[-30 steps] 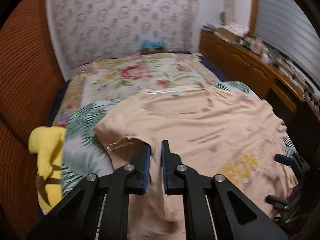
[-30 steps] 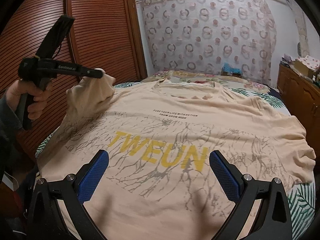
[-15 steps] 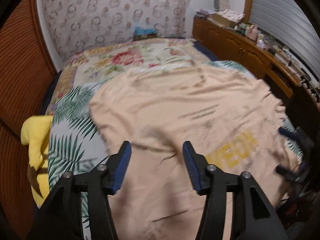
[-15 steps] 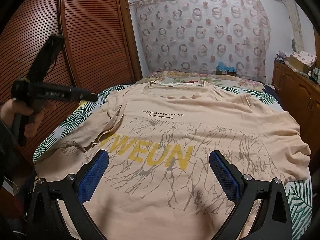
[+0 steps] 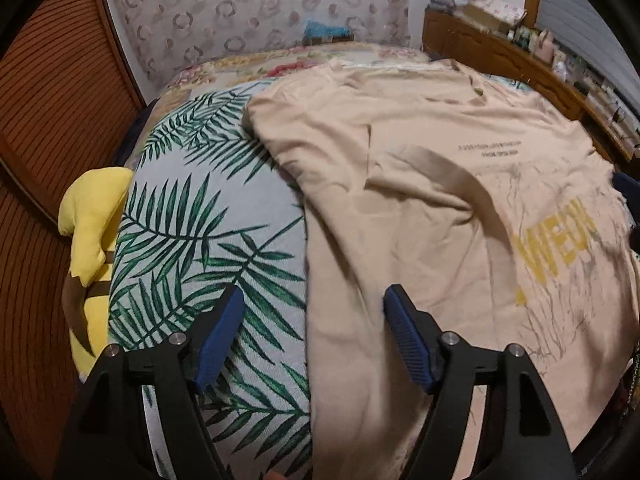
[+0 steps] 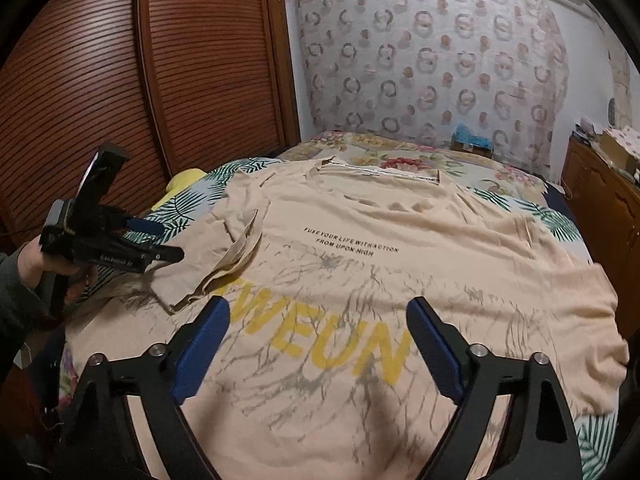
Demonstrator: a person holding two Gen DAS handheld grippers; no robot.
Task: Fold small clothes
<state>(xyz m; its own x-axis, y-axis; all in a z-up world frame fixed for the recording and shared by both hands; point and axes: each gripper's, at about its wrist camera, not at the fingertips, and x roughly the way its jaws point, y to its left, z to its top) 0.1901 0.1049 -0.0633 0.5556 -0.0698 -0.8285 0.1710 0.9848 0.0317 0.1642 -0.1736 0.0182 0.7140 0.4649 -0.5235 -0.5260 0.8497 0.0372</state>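
L sleeve (image 6: 224, 268) is already folded in over the chest, so next step imo = fold the L side panel inward. L gripper (image 5: 312, 336) jaws have just been opening, now wide apart, nothing pinched; its fingers straddle the tee's L side edge (image 5: 308, 320), one over the palm-print sheet (image 5: 200, 248), other over fabric. Do it well: come down on that edge, pinch both layers not just the top one, lift low, carry toward 3 o'clock in L wrist view, keep fold line parallel to the side seam. R gripper (image 6: 316, 340) jaws have just been closing a bit but are wide apart, empty, hovering over the print; use it to pin the middle so the tee doesn't drag

Tee (image 6: 400, 272): beige, flat on bed, face up, collar at 12 o'clock in R view, hem toward camera. Yellow "TWEUN" lettering (image 6: 328, 344) mid-chest, small black text above, grey crack-like pattern. R sleeve at 3 o'clock not folded yet, some wrinkles below collar. Yellow plush (image 5: 94, 240) at 9 o'clock off the sheet edge in L view, clear of the work
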